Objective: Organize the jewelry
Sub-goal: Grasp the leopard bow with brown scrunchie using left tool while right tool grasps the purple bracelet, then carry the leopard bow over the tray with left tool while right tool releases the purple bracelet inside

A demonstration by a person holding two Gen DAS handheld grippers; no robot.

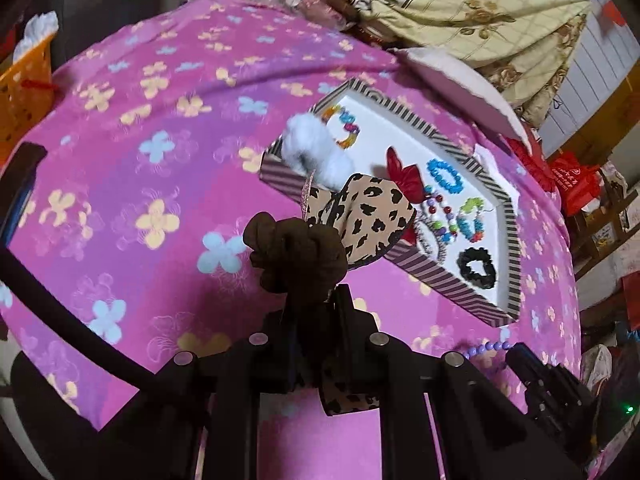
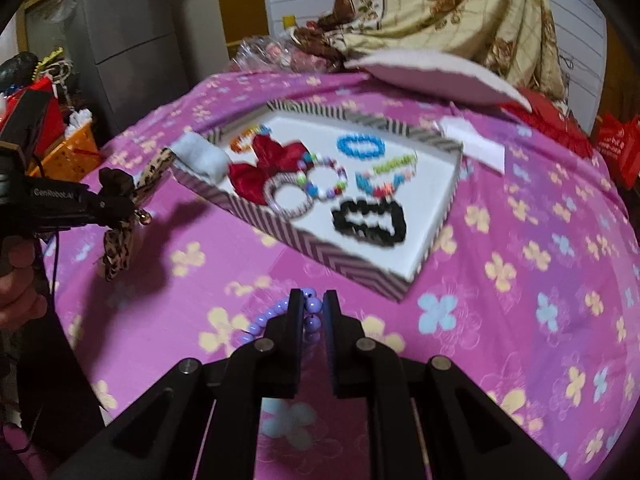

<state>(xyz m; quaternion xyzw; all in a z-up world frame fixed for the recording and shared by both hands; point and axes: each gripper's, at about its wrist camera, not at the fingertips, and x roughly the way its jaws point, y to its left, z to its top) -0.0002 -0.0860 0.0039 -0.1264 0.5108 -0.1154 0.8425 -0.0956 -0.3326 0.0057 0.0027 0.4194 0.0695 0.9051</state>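
My left gripper [image 1: 316,300] is shut on a leopard-print bow hair tie [image 1: 360,216] with a brown knot, held above the pink floral cloth just left of the striped tray [image 1: 432,272]. It also shows in the right wrist view [image 2: 116,200]. My right gripper [image 2: 312,300] is shut on a purple bead bracelet [image 2: 272,316], in front of the tray [image 2: 320,252]. The tray holds a red bow [image 2: 260,168], a blue bracelet [image 2: 360,146], a black scrunchie [image 2: 368,220], beaded bracelets [image 2: 320,180] and a white fluffy piece [image 2: 200,156].
A pink floral cloth [image 2: 520,280] covers the table. A white tray lid [image 2: 432,74] lies behind the tray, a white card [image 2: 476,140] to its right. An orange basket [image 1: 24,88] stands at the far left. A floral curtain [image 2: 440,12] hangs behind.
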